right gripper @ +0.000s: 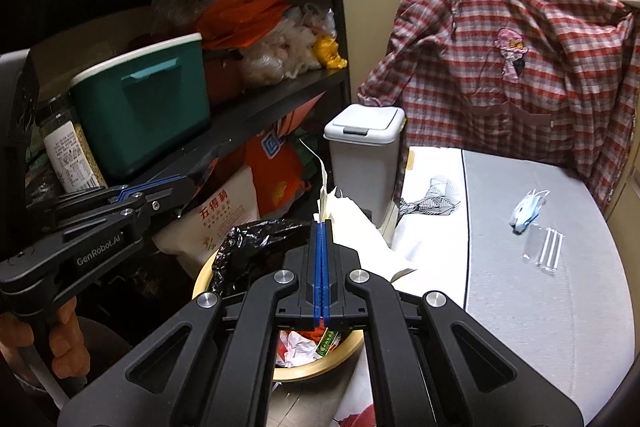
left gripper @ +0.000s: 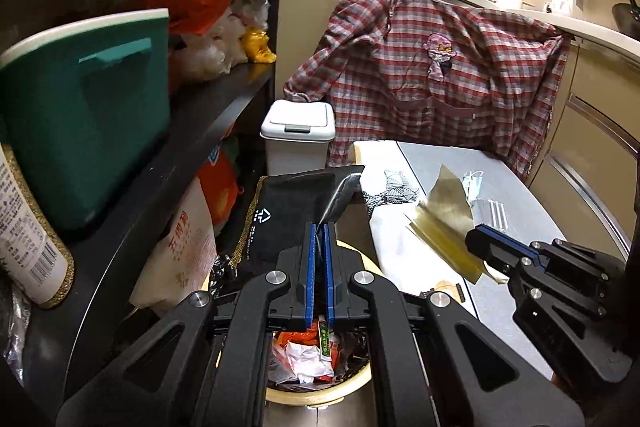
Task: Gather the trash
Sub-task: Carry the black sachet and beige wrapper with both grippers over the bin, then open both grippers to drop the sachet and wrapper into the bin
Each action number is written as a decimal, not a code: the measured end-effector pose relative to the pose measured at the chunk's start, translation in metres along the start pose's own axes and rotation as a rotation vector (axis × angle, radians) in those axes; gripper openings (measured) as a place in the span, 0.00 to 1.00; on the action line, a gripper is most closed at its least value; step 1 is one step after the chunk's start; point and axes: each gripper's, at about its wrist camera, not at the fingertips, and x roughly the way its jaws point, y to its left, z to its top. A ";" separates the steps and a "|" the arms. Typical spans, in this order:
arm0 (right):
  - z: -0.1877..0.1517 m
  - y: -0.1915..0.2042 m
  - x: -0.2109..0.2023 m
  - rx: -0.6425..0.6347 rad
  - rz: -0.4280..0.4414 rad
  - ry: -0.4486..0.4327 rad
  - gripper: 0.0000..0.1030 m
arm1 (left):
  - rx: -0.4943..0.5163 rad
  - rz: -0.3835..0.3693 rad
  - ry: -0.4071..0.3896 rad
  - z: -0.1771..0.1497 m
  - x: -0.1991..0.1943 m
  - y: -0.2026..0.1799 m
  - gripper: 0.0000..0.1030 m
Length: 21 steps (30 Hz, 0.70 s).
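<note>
In the left wrist view my left gripper (left gripper: 320, 227) is shut on a matte black pouch (left gripper: 288, 215) with a silver inside, held above the round tan-rimmed trash bin (left gripper: 316, 397). The bin holds crumpled wrappers. At the right, my right gripper (left gripper: 474, 237) is shut on a gold foil wrapper (left gripper: 444, 223). In the right wrist view the right gripper (right gripper: 322, 225) pinches that wrapper's pale side (right gripper: 352, 231) over the bin (right gripper: 320, 367) and its black liner (right gripper: 256, 243). The left gripper (right gripper: 188, 183) reaches in from the left. A hand (right gripper: 60, 339) holds its handle.
A face mask (right gripper: 528, 211) and a clear straw packet (right gripper: 548, 247) lie on the grey table (right gripper: 540, 307). A white lidded bin (right gripper: 364, 155) stands behind the round bin. Dark shelves (right gripper: 256, 99) with a green box (right gripper: 152, 111) crowd the left. A plaid shirt (right gripper: 500, 67) hangs behind.
</note>
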 end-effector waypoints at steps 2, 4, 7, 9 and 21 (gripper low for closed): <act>-0.001 0.001 0.007 -0.004 0.004 0.012 0.00 | -0.003 0.001 0.006 -0.002 0.004 0.003 0.04; -0.002 0.002 0.014 -0.004 0.009 0.026 0.00 | -0.007 0.006 0.017 -0.003 0.011 0.006 0.04; -0.005 0.004 0.023 0.000 0.021 0.047 0.00 | -0.015 0.007 0.033 -0.006 0.019 0.009 0.04; -0.007 0.006 0.030 -0.002 0.031 0.061 0.00 | -0.018 0.006 0.038 -0.007 0.023 0.012 0.04; -0.023 0.011 0.083 0.014 0.071 0.178 0.05 | -0.028 0.006 0.102 -0.019 0.055 0.028 0.04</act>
